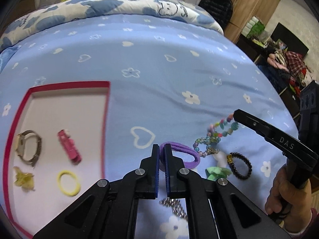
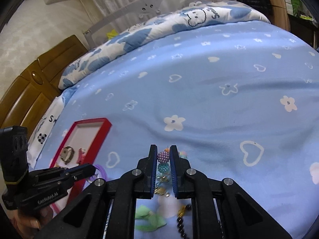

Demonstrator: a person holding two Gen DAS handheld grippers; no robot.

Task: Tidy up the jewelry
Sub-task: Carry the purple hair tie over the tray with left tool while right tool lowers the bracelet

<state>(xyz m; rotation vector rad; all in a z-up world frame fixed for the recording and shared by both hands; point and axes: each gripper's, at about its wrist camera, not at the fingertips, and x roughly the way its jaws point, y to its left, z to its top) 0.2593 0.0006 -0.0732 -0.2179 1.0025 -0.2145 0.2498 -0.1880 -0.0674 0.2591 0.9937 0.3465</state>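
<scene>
Left gripper: our left gripper (image 1: 161, 149) has its blue pads pinched on the purple hair tie (image 1: 184, 155), whose loop trails off to the right of the fingertips over the blue bedsheet (image 1: 159, 83).
Right gripper: our right gripper (image 2: 163, 155) pinches the multicoloured bead bracelet (image 2: 163, 162); a purple and a teal bead sit squeezed between its pads, and the rest of the strand hangs below them.
Red box: the red-rimmed box (image 1: 107, 103) lies to the left of our left gripper, holding a wristwatch (image 1: 30, 147), a pink hair clip (image 1: 69, 149), a yellow hair tie (image 1: 68, 183) and a yellow flower clip (image 1: 23, 178), all apart from each other.
Still on the sheet: a black bead bracelet (image 1: 240, 166) with a gold charm lies to the right of our left gripper, just beside a green fabric bow (image 1: 217, 172); a silver chain (image 1: 173, 205) shows beneath the left fingers.
Hand: we see a hand (image 1: 289, 195) wrapped round the right gripper's handle at the far right of the left view.
Surroundings: a white quilt with blue patches (image 2: 139, 37) lies bunched well beyond both grippers.
</scene>
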